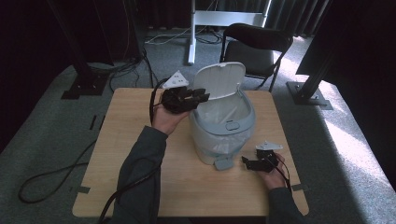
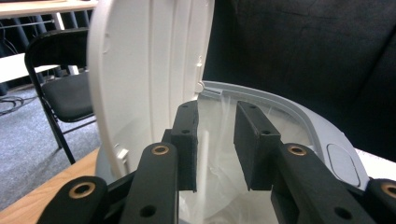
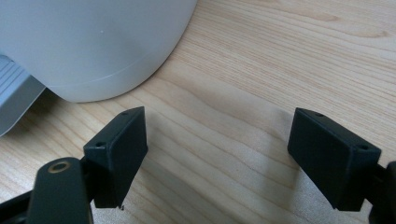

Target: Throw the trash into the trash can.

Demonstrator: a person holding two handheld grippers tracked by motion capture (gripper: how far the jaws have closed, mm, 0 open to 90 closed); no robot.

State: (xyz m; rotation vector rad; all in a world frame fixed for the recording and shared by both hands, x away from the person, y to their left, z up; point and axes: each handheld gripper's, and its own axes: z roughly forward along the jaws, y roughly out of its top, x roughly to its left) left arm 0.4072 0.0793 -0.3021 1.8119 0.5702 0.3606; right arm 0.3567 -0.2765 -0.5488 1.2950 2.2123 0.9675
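Note:
A grey pedal bin (image 1: pixel 210 140) stands mid-table on the wooden table (image 1: pixel 196 191), its white lid (image 1: pixel 219 79) raised upright. A clear liner bag (image 1: pixel 224 114) lines the inside. My left gripper (image 1: pixel 203 96) is at the bin's left rim, beside the lid. In the left gripper view my left gripper (image 2: pixel 217 116) is open by a narrow gap, with the liner (image 2: pixel 215 154) behind it and the lid (image 2: pixel 144 70) to its left. My right gripper (image 1: pixel 245 161) hovers low beside the foot pedal (image 1: pixel 223 163), wide open (image 3: pixel 219 126) over bare wood, with the bin's base (image 3: pixel 93 42) ahead.
A black folding chair (image 1: pixel 257 44) stands behind the table. Black stand bases (image 1: pixel 84 86) (image 1: pixel 308 93) flank the far corners. Cables (image 1: pixel 46 182) trail over the grey carpet at the left. A white frame leg (image 1: pixel 191 37) rises at the back.

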